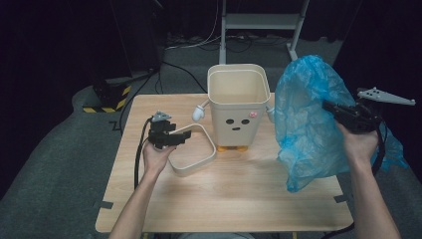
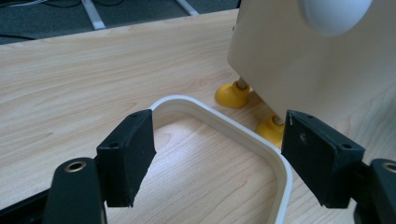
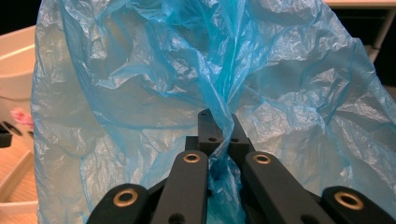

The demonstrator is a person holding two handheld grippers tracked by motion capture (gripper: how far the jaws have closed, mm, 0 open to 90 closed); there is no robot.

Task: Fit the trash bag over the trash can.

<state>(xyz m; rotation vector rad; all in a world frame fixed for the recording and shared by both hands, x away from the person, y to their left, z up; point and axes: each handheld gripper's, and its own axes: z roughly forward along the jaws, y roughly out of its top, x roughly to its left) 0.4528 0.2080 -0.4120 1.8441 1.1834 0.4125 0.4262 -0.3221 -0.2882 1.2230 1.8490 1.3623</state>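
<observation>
Small cream bin with a drawn face, standing upright on yellow feet at the far middle of the wooden table. Top open and bare; no liner fitted.

Cream ring, evidently the bin's rim frame, lying flat on the table just left of the bin. Judged set aside so that a liner can be tucked over the bin's edge and then clamped by it.

Left gripper held low over the near left part of the ring. Jaws spread wide in the left gripper view, ring's edge passing between and below them, pads clear of it. Nothing gripped. Reads as a release of the ring, or a pause above it; which of the two cannot be told.

Right gripper pinched tight on a gathered fold of a blue plastic bag. Bag held up to the right of the bin, well off the table, billowing and hanging loose below the grip. Held high, presumably so the bag can fall open and be brought over the bin's mouth.

Bag's mouth not identifiable among the folds. Pinch on a twisted bunch rather than on one edge: likely to need a second grip from the free left gripper before the bag can be spread over the bin.
</observation>
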